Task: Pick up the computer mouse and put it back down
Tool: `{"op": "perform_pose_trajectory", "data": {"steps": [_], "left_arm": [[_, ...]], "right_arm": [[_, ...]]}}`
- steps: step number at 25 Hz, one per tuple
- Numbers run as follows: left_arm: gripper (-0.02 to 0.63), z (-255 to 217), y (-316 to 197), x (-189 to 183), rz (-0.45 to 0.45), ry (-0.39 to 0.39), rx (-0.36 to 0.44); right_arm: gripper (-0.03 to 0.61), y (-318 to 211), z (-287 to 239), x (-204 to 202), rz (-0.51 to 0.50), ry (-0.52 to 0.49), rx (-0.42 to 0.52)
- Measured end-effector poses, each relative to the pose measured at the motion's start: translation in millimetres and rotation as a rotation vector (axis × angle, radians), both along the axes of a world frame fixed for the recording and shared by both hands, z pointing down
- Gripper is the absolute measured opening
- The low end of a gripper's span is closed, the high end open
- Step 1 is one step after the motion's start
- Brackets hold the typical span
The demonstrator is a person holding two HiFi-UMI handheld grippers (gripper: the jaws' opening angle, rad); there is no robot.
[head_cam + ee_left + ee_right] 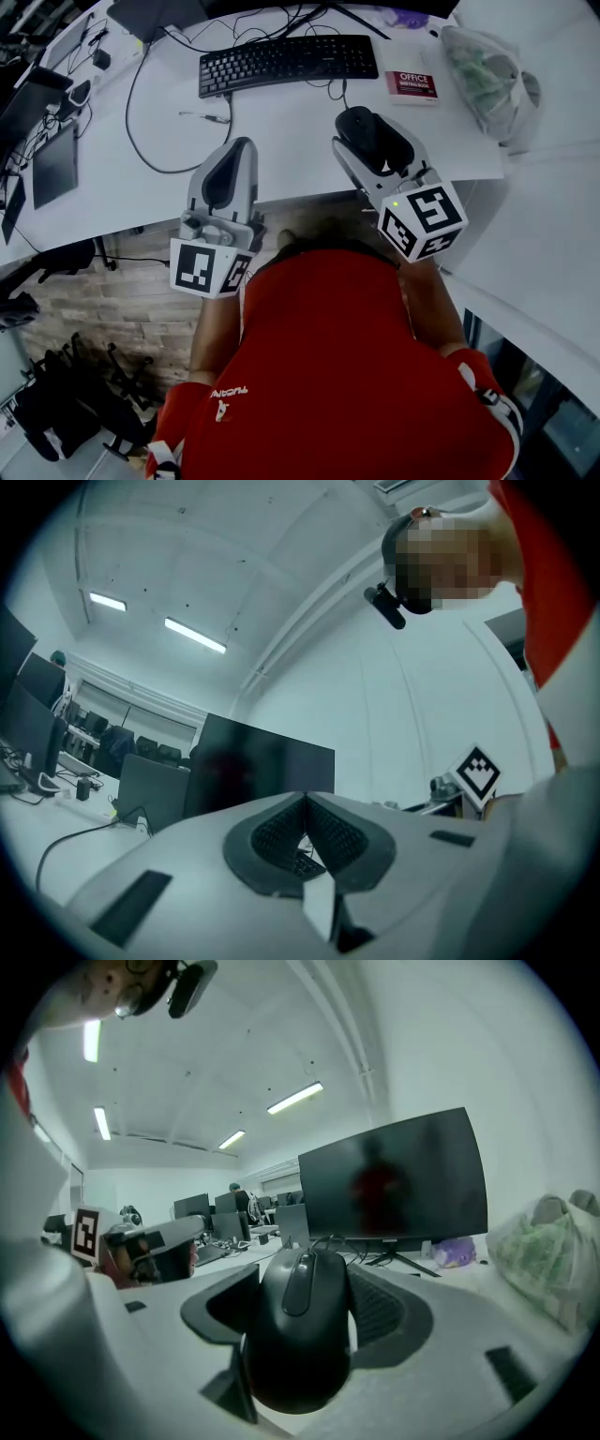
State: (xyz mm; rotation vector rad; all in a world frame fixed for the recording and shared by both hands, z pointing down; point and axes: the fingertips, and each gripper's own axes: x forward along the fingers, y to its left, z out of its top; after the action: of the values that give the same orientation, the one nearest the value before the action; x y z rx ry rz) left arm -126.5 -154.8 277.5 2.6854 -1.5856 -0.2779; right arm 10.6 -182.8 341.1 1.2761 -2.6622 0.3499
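Two grippers on our side of the keyboard [287,62], one loaded.
We clamp the computer mouse [367,136] between the right gripper's [305,1283] wide-spread jaws, near the keyboard's right end; our left gripper's [306,808] jaws meet, holding nothing.

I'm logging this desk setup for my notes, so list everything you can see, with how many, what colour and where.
desk: one, white, under everything
keyboard: one, black, far middle of the desk
monitor: one, black, behind the keyboard
OFFICE box: one, red and white, right of the keyboard
plastic bag: one, clear with greenish contents, desk's far right
tablet: one, dark, desk's left edge
computer mouse: one, black, held between the right gripper's jaws
left gripper: one, white, jaws together, empty
right gripper: one, white, clamped on the mouse
red shirt: one, on the person
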Motion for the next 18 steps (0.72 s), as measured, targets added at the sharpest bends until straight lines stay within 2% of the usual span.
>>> {"op": "perform_pose_trajectory", "data": {"steps": [10, 18], "left_arm": [[0.011, -34.9, 11.9, -6.0, -0.007, 0.003, 0.053], [0.011, -40.9, 14.0, -2.7, 0.001, 0.006, 0.066]], "right_arm": [[0.295, 24.6, -70.5, -5.4, -0.044, -0.067, 0.122], [0.295, 32.2, -89.5, -10.0, -0.067, -0.083, 0.162]]}}
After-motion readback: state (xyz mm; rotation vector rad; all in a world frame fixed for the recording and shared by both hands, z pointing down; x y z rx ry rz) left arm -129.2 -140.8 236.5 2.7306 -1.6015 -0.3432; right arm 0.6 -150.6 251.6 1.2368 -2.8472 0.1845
